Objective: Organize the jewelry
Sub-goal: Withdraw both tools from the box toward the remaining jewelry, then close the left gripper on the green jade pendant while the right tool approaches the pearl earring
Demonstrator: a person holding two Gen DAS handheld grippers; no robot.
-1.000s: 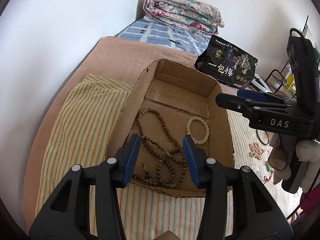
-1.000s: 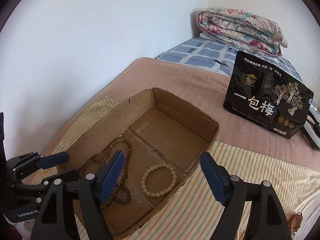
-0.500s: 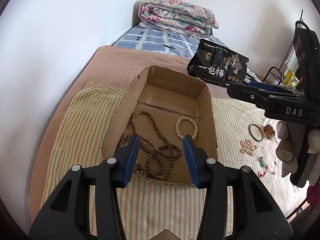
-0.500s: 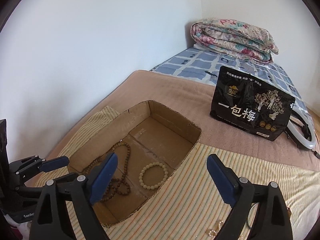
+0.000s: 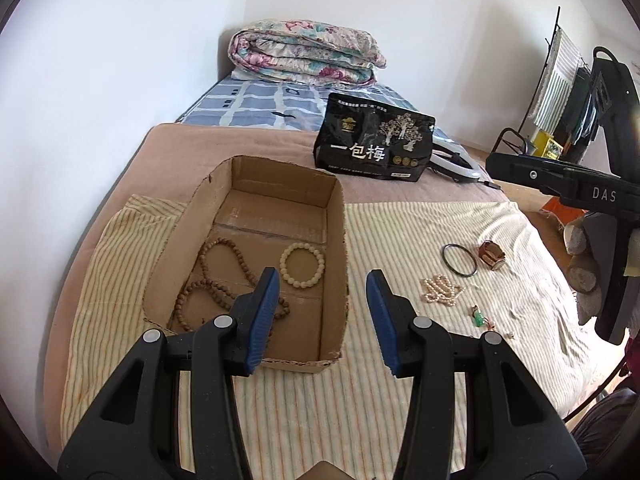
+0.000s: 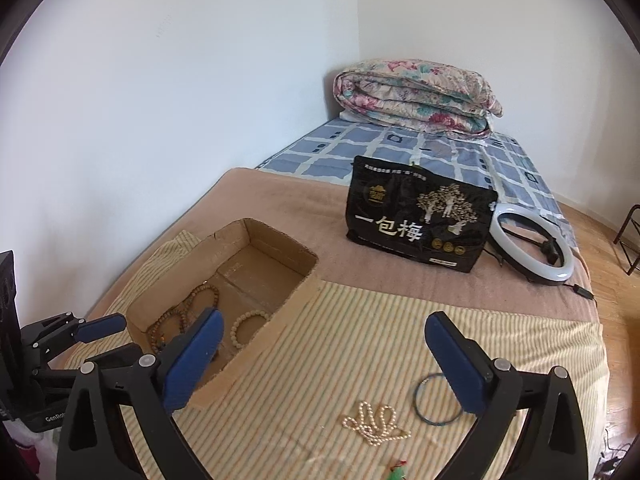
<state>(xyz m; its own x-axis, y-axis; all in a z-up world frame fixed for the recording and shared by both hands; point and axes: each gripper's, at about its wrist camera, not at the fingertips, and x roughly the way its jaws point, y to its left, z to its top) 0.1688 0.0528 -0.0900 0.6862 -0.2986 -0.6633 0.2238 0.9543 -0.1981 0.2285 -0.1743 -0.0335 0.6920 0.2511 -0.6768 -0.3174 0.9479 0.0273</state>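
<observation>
Right hand-held gripper point(image 6: 324, 356): jaws opening, wide apart, nothing between them, hovering above the striped cloth point(image 6: 320, 340) beside the cardboard box point(image 6: 280, 308). Left hand-held gripper point(image 5: 322, 312): jaws part-way apart and empty, over the box's near end. Already in the box: brown bead necklace point(image 5: 224, 280) and cream bead bracelet point(image 5: 302, 265). Loose on the cloth, all to the right of the box: pearl strand point(image 6: 376, 424) nearest it, dark bangle point(image 6: 436, 400) just beyond, a brown ring-like piece point(image 5: 492, 255) past the bangle, small green charm point(image 5: 478, 318) on the near side. Next pick is probably the pearls, since they sit closest below the right jaws. Tips: come straight down, straddle the bunched middle of the strand rather than a single loop, and press the pads lightly into the cloth so the beads don't roll out. Risk: pinching cloth with the pearls, or a trailing loop catching the bangle. Lift clear before crossing the box wall and release low beside the cream bracelet.
</observation>
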